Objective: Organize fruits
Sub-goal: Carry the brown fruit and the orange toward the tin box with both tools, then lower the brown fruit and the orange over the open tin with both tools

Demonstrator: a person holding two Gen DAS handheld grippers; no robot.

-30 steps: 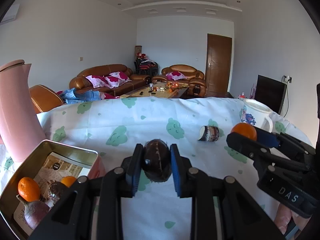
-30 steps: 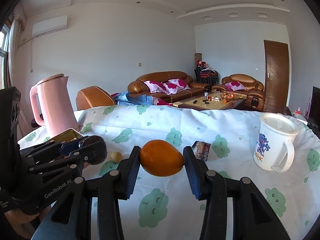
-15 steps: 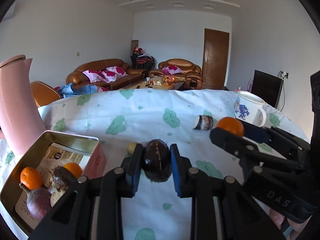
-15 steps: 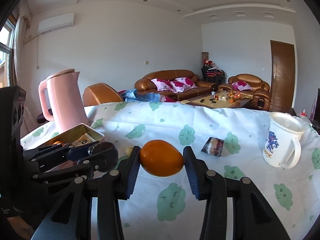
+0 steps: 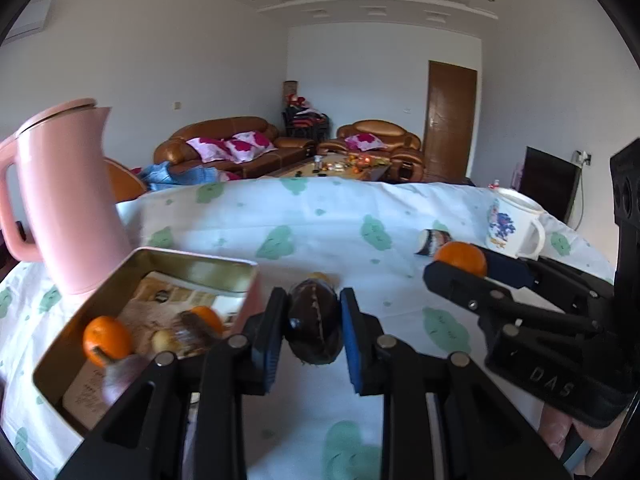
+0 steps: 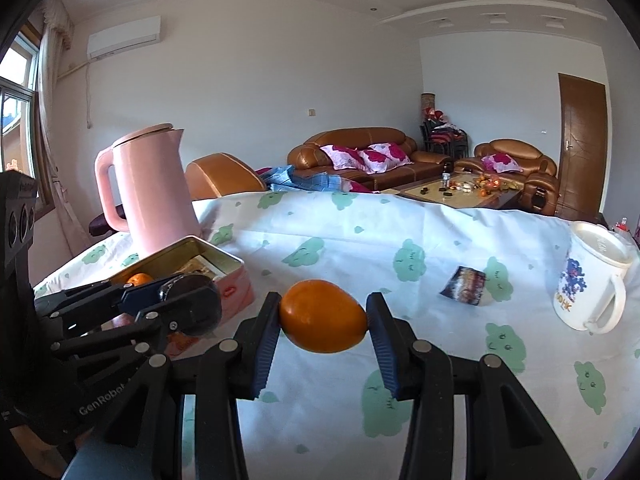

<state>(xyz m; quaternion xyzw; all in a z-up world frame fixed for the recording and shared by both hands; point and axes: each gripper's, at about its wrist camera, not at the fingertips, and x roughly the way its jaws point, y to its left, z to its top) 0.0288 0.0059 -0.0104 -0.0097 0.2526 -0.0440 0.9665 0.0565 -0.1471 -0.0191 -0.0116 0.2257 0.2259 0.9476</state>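
Left gripper (image 5: 313, 322) pinches a dark brown fruit (image 5: 314, 320) at lower centre, raised above the tablecloth (image 5: 320, 224). Right gripper (image 6: 322, 316) pinches an orange (image 6: 322, 315) at centre. Tin box (image 5: 200, 270), lower left, holds oranges and other produce. Pink kettle (image 5: 68, 208) stands behind it; white mug (image 6: 588, 280) at far right.

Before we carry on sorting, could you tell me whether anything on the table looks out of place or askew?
One thing: a small printed packet lies loose on its side on the tablecloth, between the metal tin and the white mug. A small yellowish fruit also sits outside the tin.
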